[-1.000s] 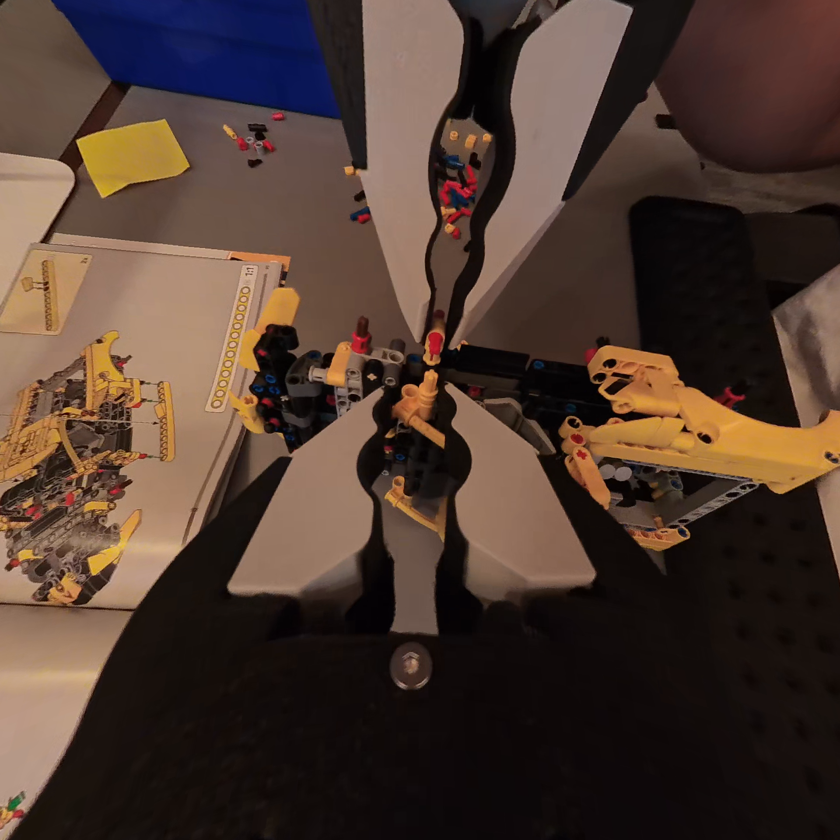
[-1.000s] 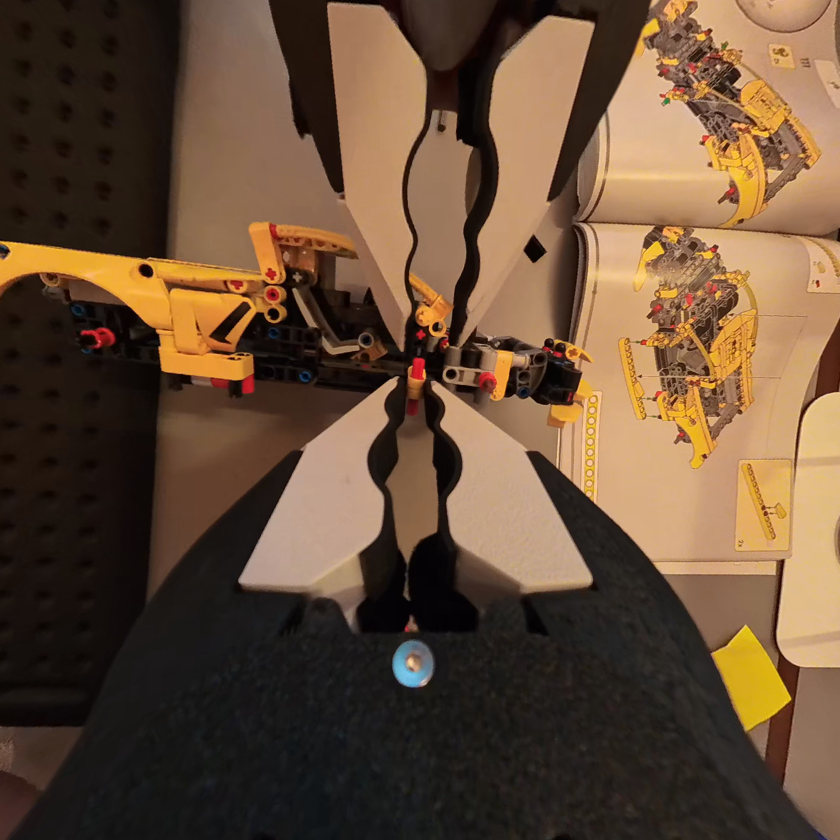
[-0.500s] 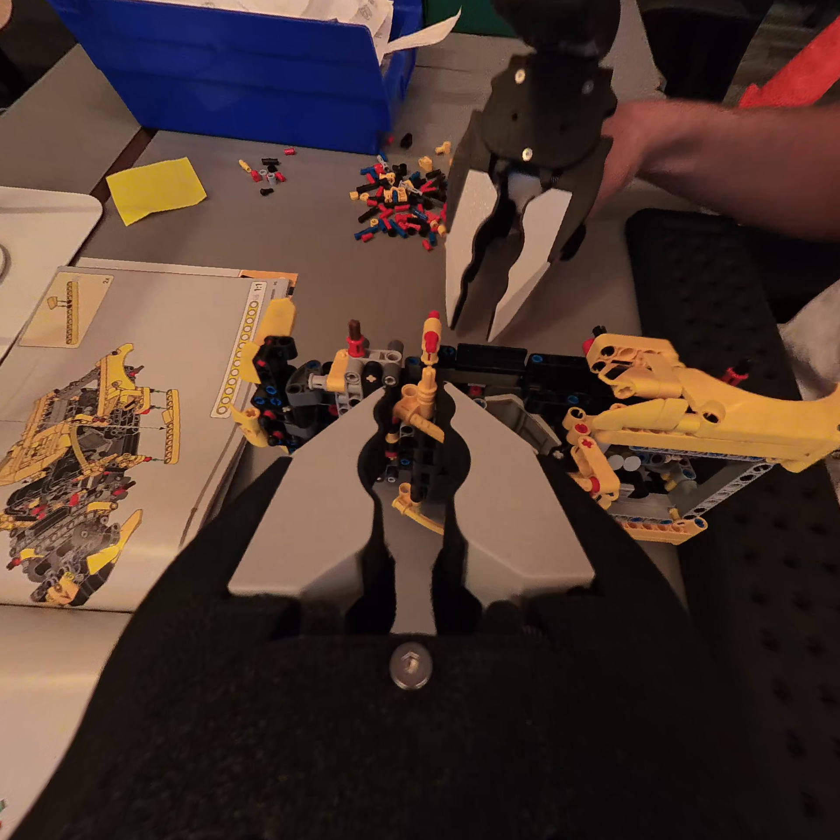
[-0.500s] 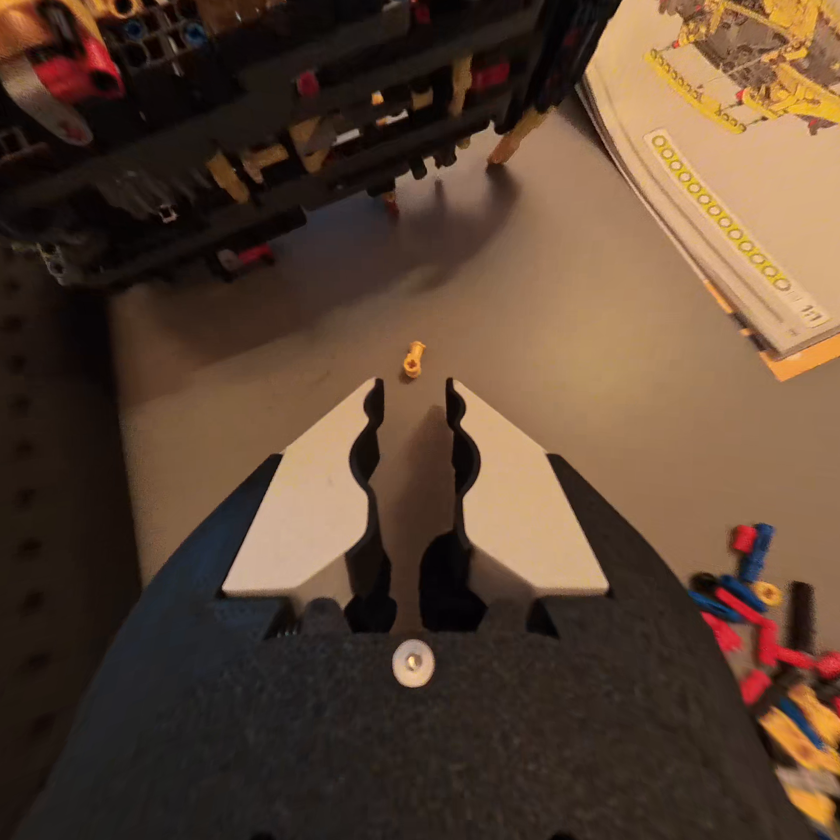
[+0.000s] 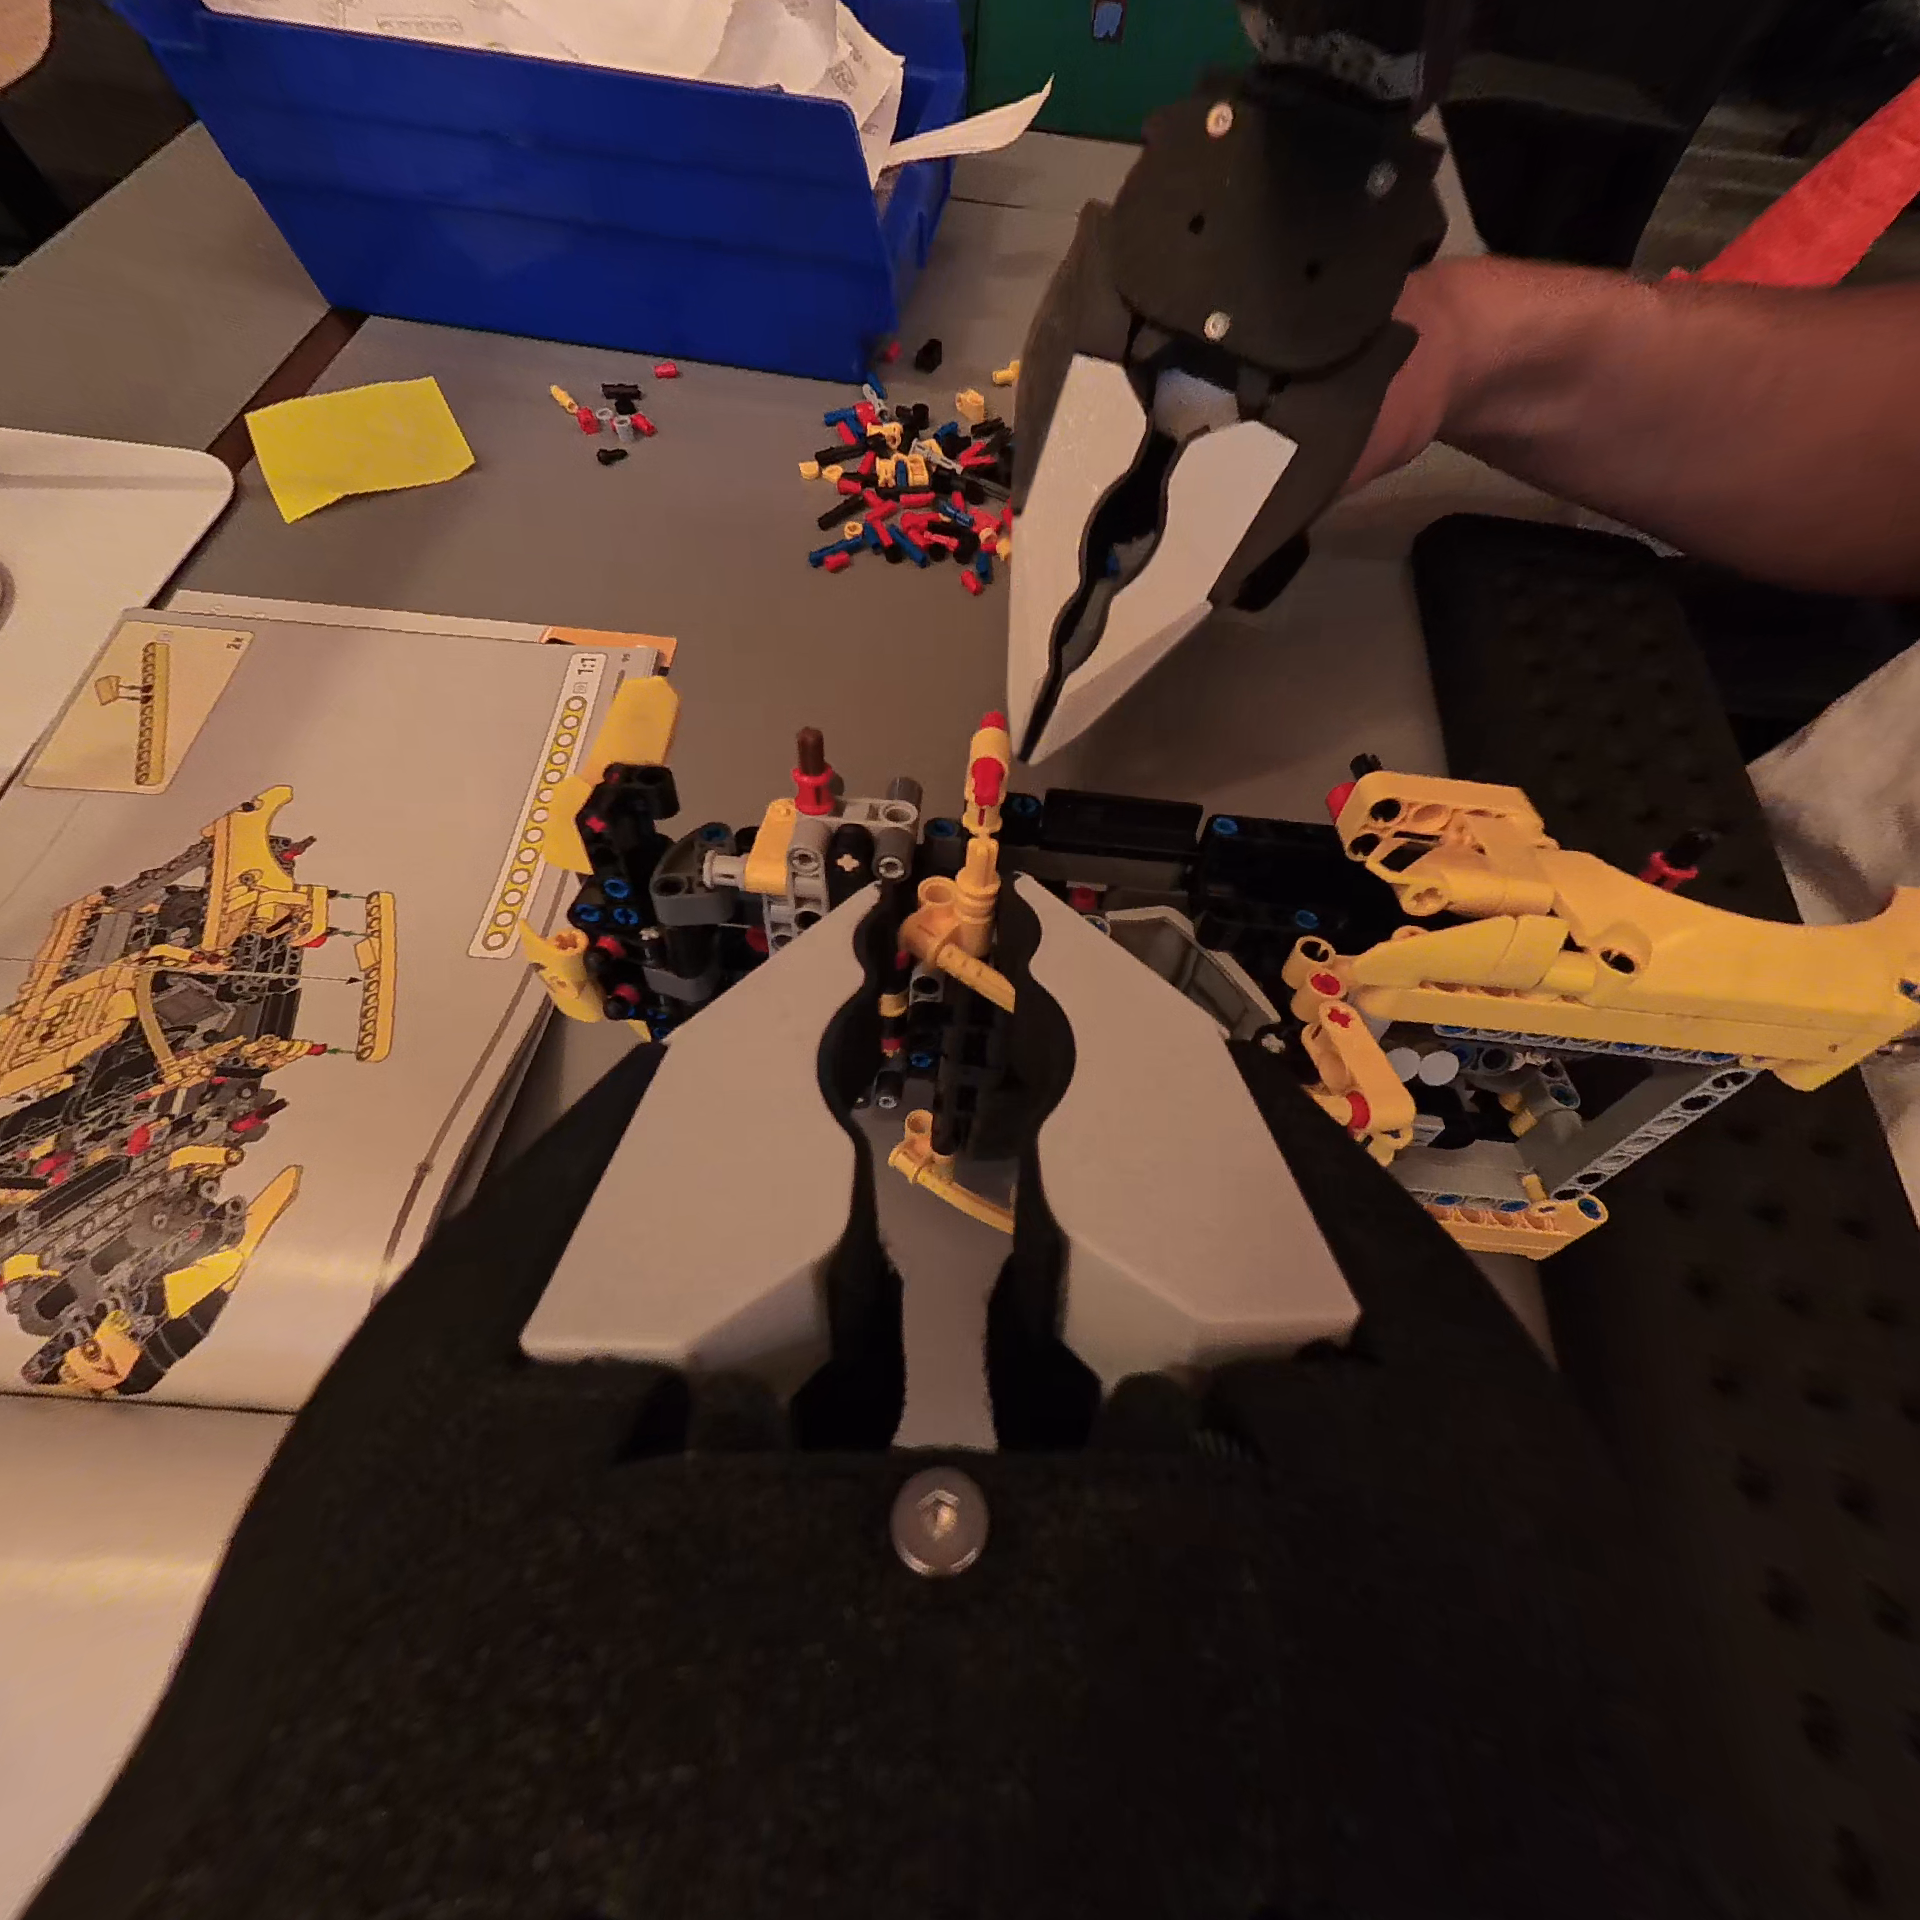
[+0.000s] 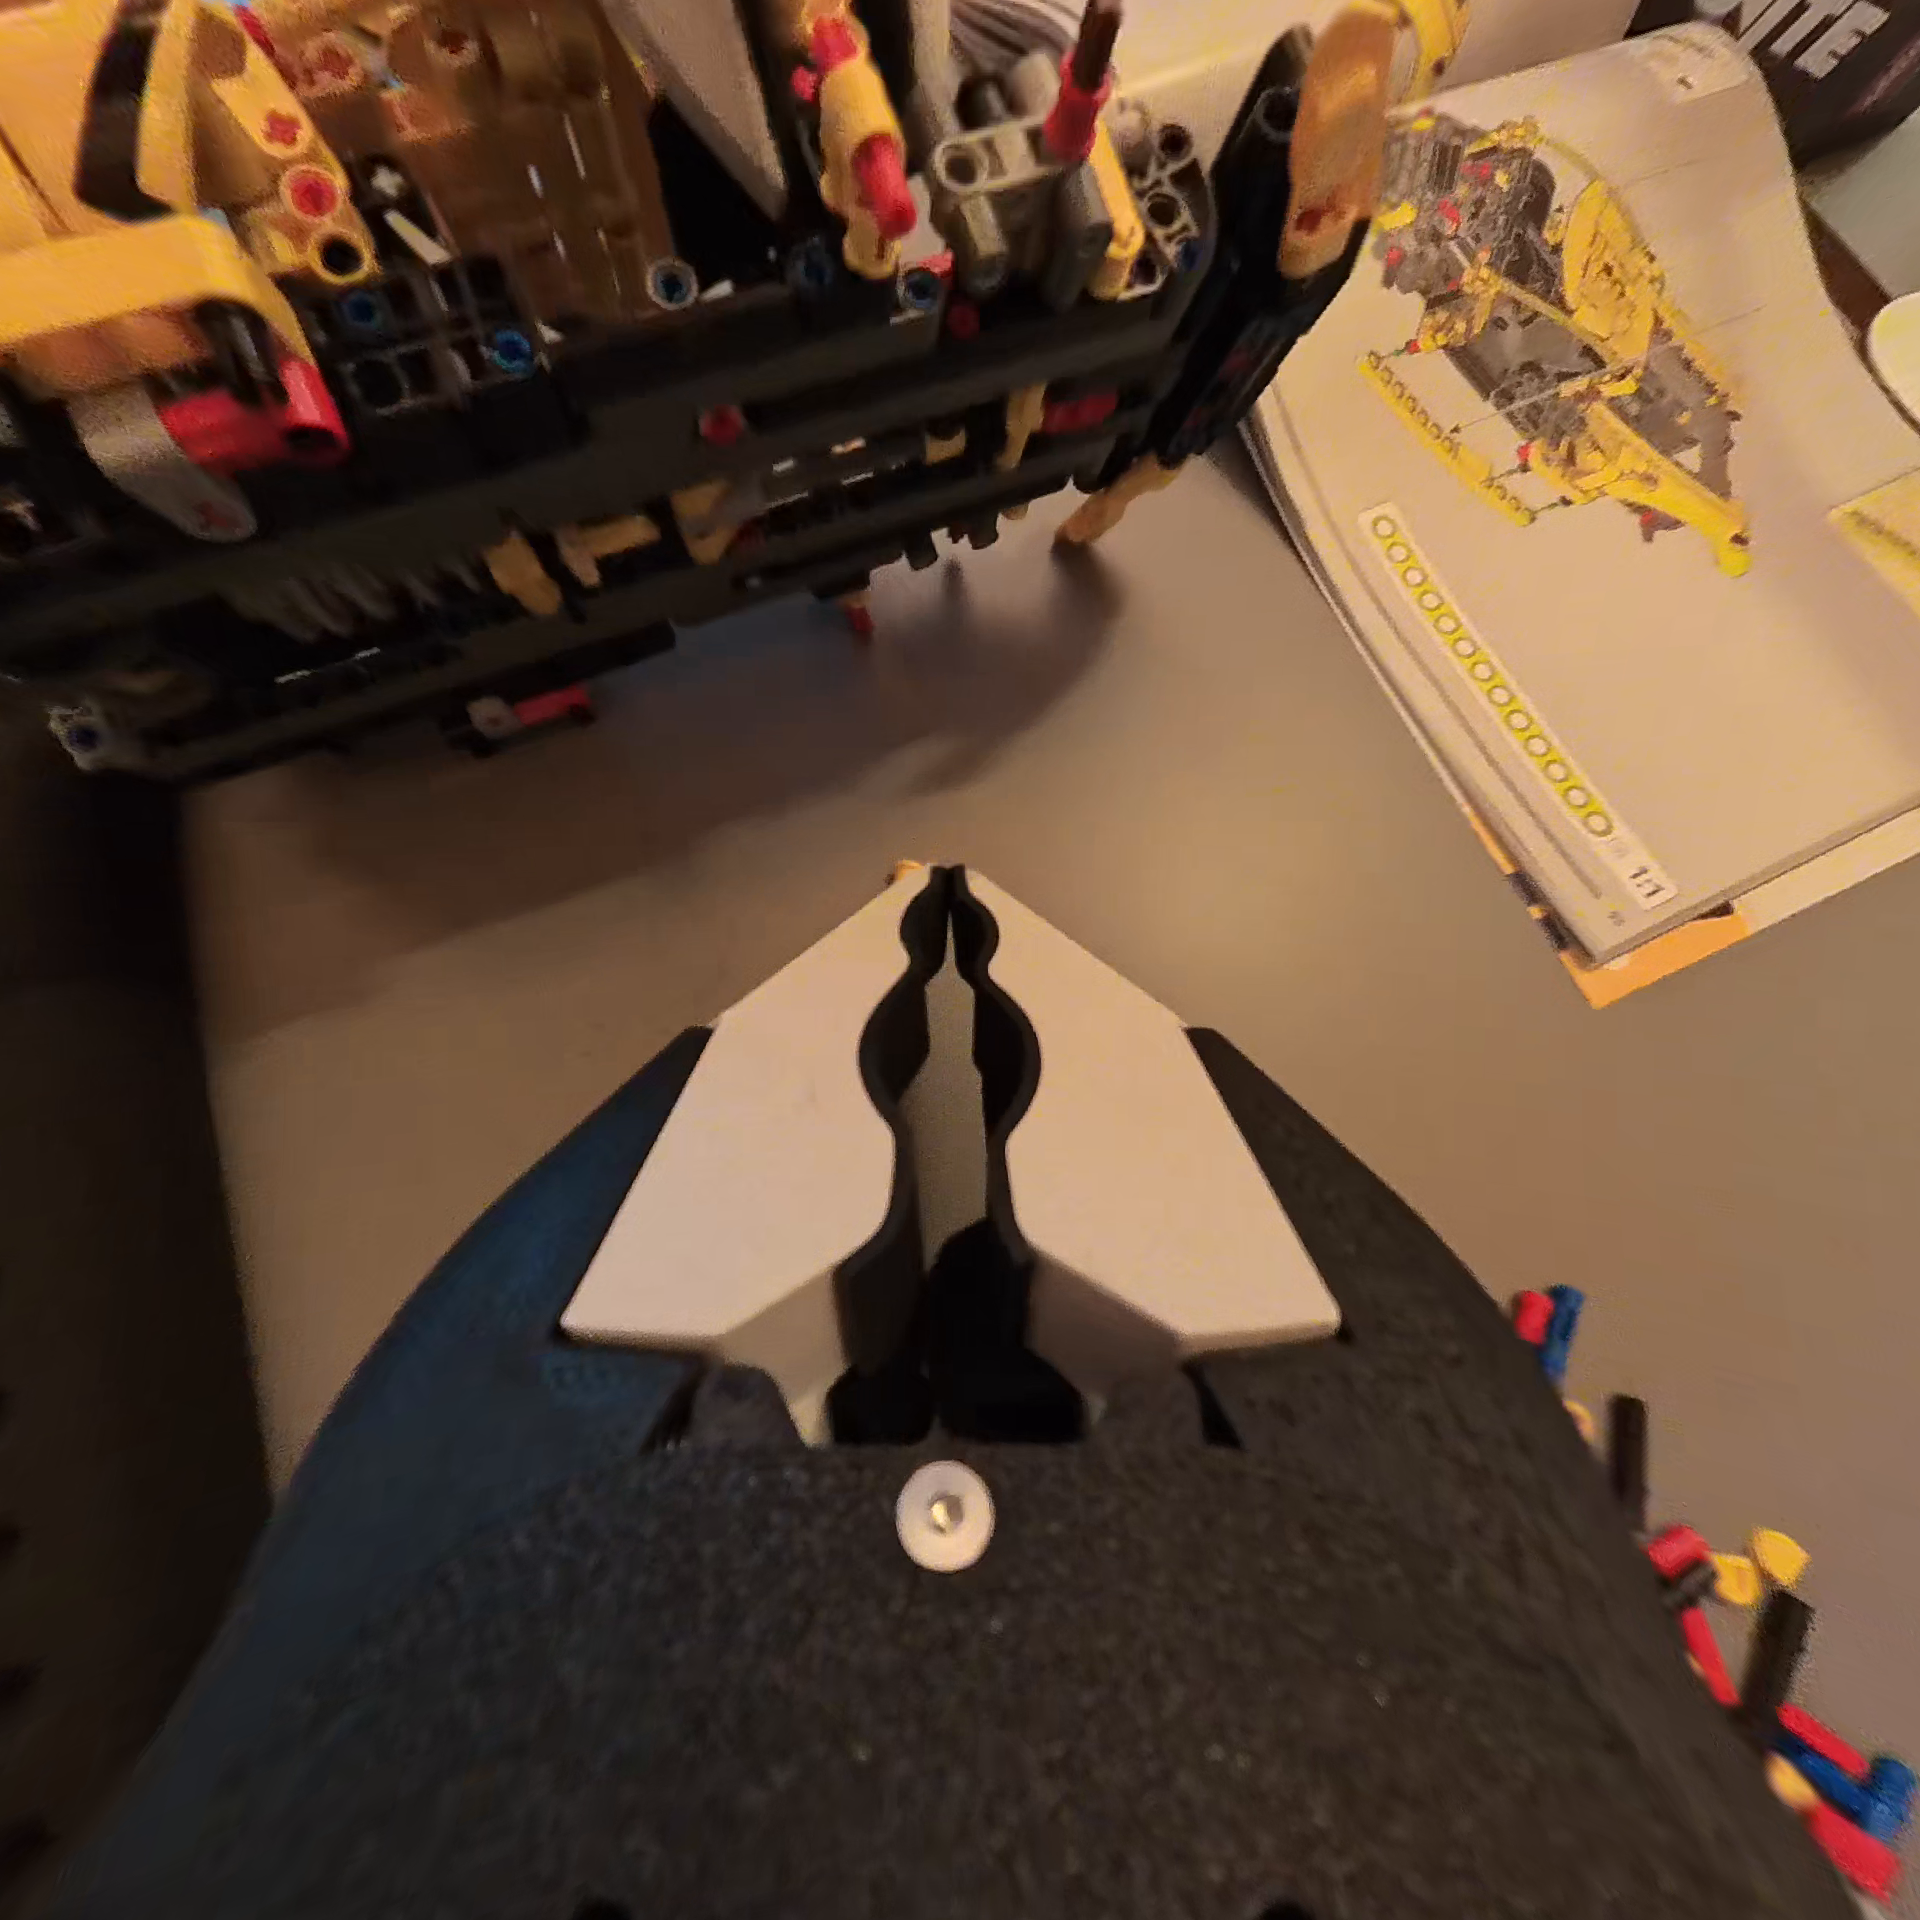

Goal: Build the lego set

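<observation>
A yellow and black lego vehicle model [image 5: 1132, 831] lies on the grey table. My left gripper [image 5: 956, 899] is shut on its middle, the fingers clasping a black beam and yellow parts. My right gripper [image 6: 943, 873] is shut at the table surface just behind the model [image 6: 520, 364]. A small yellow piece [image 6: 906, 864] peeks out at its tips. The right gripper also shows in the left wrist view [image 5: 1034, 732], tips down beside the model's upright red and yellow pin [image 5: 985, 774].
An open instruction booklet [image 5: 312, 831] lies left of the model. A pile of small pieces [image 5: 914, 488], a blue bin [image 5: 540, 187] and a yellow paper [image 5: 358, 445] lie behind. A black mat [image 5: 1621, 675] is on the right, a white tray [image 5: 94, 540] far left. Some 11 cm of space lies between my two pairs of fingers.
My right gripper left the top of the model, dropped open to the table behind it, and has now closed on the small yellow piece lying there. My left gripper kept its hold.
</observation>
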`<state>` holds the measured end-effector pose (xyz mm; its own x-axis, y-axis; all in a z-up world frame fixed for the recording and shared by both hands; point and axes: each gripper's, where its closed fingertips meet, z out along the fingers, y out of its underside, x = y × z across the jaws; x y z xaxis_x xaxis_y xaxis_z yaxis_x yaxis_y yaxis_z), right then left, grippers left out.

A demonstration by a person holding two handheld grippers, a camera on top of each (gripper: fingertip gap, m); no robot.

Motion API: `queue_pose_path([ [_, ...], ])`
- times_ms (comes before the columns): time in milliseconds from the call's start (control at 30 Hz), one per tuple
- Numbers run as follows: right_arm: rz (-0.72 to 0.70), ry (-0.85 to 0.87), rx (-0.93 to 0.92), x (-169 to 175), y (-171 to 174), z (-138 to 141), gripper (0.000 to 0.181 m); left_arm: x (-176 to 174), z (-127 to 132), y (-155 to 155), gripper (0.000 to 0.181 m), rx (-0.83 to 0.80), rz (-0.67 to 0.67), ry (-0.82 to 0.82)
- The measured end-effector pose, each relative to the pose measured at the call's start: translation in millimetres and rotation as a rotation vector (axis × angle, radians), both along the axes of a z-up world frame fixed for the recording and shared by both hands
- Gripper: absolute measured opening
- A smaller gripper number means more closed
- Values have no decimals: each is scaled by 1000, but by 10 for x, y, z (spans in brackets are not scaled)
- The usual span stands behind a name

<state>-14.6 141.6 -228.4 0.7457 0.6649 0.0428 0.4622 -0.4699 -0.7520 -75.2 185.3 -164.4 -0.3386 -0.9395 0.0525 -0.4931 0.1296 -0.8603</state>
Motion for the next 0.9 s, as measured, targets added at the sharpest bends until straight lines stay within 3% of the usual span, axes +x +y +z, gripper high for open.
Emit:
queue_pose_path([
  [100,32,-57,-55,30,-25,-48,0,-14,2,6,18,-4,1,-7],
  [167,76,-78,-120,48,-66,-172,30,-20,2,8,18,-7,0,-12],
  [233,156,-70,-161,19,-79,-247,38,-26,2,9,18,-12,0,-14],
  [400,534,-219,-53,-149,-90,-281,28,-34,2,13,18,-18,-3,-16],
  [533,719,-375,-63,-172,-34,-279,26,-30,2,10,18,-13,-5,-17],
  [700,866,-477,-123,-120,28,-306,17,-19,1,6,18,-18,-8,-19],
  [900,915,-463,-143,-162,20,-366,6,-19,1,5,18,-44,-14,-25],
])
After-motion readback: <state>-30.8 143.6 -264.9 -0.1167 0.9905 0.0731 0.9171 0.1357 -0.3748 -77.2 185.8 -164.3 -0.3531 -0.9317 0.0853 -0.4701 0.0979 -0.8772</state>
